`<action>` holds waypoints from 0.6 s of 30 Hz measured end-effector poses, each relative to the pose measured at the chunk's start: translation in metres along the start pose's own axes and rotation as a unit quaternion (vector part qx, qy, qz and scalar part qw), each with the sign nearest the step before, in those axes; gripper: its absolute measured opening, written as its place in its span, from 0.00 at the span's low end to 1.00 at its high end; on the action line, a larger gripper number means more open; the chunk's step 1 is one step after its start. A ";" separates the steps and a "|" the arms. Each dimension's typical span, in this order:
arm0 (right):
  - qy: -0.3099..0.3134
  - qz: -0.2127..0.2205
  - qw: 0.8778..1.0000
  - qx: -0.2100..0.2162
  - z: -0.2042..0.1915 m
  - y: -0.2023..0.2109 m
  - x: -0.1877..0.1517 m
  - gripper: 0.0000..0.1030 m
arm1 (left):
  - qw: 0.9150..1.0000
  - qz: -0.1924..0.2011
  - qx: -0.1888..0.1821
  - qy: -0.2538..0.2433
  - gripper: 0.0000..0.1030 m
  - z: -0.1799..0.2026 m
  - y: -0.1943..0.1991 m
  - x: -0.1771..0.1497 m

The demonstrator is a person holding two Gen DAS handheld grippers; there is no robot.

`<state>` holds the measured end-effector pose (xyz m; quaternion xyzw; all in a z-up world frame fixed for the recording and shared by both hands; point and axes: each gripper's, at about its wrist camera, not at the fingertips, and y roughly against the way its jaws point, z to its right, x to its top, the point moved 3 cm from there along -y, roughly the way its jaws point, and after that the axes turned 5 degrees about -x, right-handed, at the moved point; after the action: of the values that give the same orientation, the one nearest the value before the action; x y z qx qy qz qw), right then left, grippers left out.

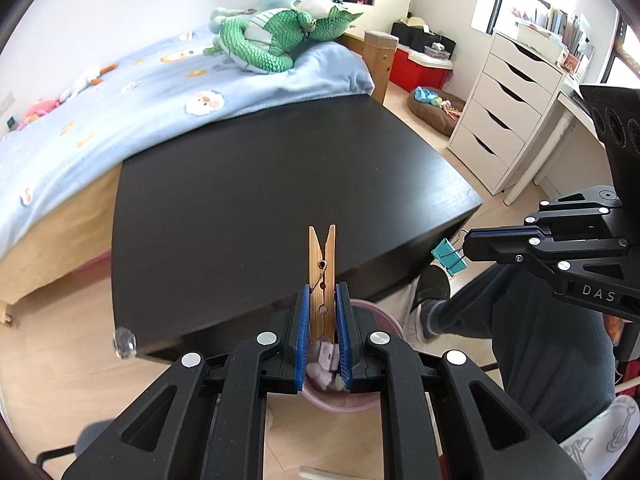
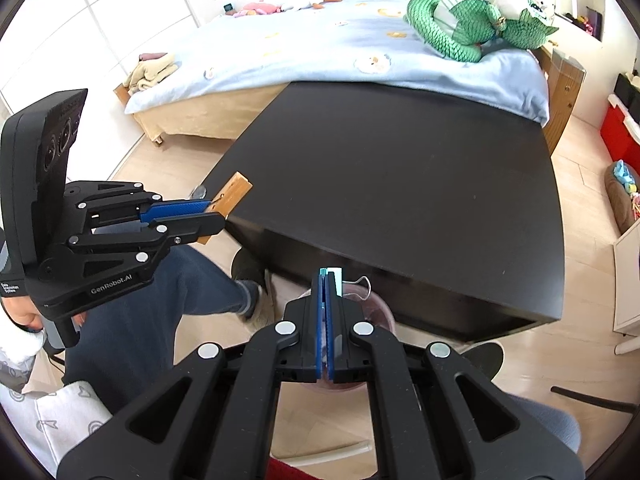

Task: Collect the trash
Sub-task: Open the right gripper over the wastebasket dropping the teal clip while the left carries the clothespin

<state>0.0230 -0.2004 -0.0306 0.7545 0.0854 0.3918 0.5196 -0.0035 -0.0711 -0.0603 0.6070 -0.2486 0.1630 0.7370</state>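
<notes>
My left gripper (image 1: 323,289) is shut on a wooden clothespin (image 1: 322,256) that sticks up past its blue pads. It hangs over a pink bin (image 1: 340,405) holding crumpled paper scraps (image 1: 325,365), just off the near edge of the black table (image 1: 280,180). My right gripper (image 2: 325,280) is shut on a teal binder clip (image 2: 337,280), its wire handle jutting right, above the same bin (image 2: 381,312). In the right wrist view the left gripper (image 2: 214,216) with the clothespin (image 2: 234,194) is at the left; the left wrist view has the right gripper (image 1: 467,246) and clip (image 1: 449,258) on its right side.
The person's trouser leg (image 1: 540,320) and foot (image 1: 428,308) are beside the bin. Behind the table (image 2: 400,180) lies a bed (image 1: 120,112) with a green plush toy (image 1: 272,40). White drawers (image 1: 504,112) and a red box (image 1: 416,70) stand at the right.
</notes>
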 end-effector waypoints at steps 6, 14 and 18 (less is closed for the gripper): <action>-0.001 -0.014 1.000 0.014 -0.006 -0.008 -0.011 0.01 | 1.000 -0.001 -0.001 0.011 0.12 -0.003 0.005 -0.011; -0.004 -0.021 1.000 0.018 -0.005 -0.017 -0.008 0.09 | 1.000 0.002 -0.003 0.012 0.12 -0.006 0.006 -0.010; -0.020 -0.007 1.000 0.008 0.002 -0.013 -0.008 0.75 | 1.000 0.000 -0.004 0.009 0.12 -0.005 0.005 -0.011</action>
<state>0.0225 -0.2003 -0.0464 0.7660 0.0830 0.3721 0.5176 -0.0149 -0.0643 -0.0629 0.6024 -0.2428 0.1674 0.7417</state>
